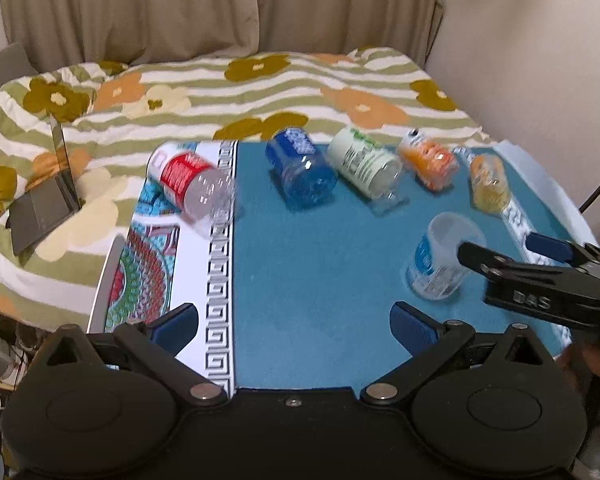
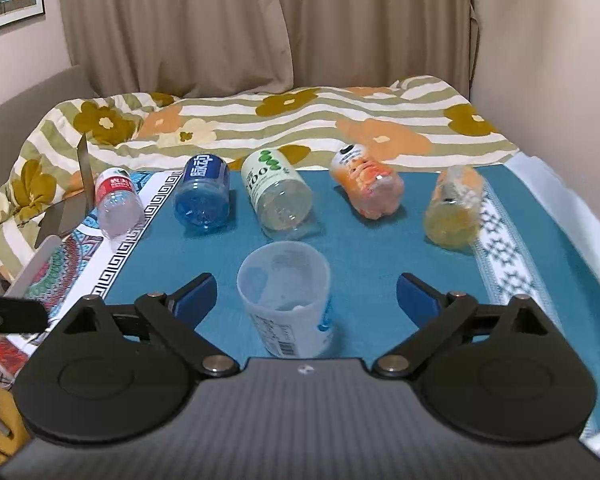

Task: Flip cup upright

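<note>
From your left wrist camera, your left gripper [image 1: 294, 322] has its fingers [image 1: 414, 326] spread wide with nothing between them over the blue cloth [image 1: 320, 248] on the bench, while the clear cup [image 1: 444, 256] stands mouth-up to the right, with your right gripper [image 1: 508, 252] reaching in around its far side. From your right wrist camera, the cup [image 2: 286, 296] stands upright between your right gripper's [image 2: 306, 294] parted fingers [image 2: 192, 296], neither pad touching it, and five bottles [image 2: 278, 196] lie on their sides in a row behind it.
</note>
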Tool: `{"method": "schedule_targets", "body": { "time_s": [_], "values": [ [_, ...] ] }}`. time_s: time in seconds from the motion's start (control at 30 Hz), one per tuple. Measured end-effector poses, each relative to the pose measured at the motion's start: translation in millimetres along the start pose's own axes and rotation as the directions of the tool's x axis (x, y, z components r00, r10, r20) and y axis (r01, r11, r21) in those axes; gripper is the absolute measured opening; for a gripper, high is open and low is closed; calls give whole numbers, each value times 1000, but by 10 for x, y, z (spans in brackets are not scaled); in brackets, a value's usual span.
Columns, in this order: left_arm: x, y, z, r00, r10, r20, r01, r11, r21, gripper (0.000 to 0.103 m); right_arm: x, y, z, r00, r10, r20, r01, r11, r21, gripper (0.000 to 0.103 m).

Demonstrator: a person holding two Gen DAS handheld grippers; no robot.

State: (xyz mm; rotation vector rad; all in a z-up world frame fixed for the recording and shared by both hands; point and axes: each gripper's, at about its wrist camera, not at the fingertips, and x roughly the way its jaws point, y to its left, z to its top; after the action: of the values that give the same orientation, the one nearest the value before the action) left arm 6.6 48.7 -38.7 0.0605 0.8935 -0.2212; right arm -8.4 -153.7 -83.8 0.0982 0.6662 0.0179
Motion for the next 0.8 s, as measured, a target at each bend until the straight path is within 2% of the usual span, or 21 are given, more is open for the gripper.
{"method": "schedule_targets", "body": {
  "time_s": [0.17, 0.47, 0.8],
  "values": [
    [-165, -167, 116, 998, 18, 57, -19, 1000, 19, 103, -341, -146, 230, 995, -26, -91, 26, 1000, -7, 103],
    [-374, -500, 141, 984, 106, 145, -118, 990, 76, 103, -731, -442, 431, 971, -63, -231, 61, 998, -15, 103],
    [-390, -646, 63, 983, 121, 140, -131, 989, 64, 103, -789, -649, 362, 963, -68, -259, 77, 997, 25, 103]
  ]
}}
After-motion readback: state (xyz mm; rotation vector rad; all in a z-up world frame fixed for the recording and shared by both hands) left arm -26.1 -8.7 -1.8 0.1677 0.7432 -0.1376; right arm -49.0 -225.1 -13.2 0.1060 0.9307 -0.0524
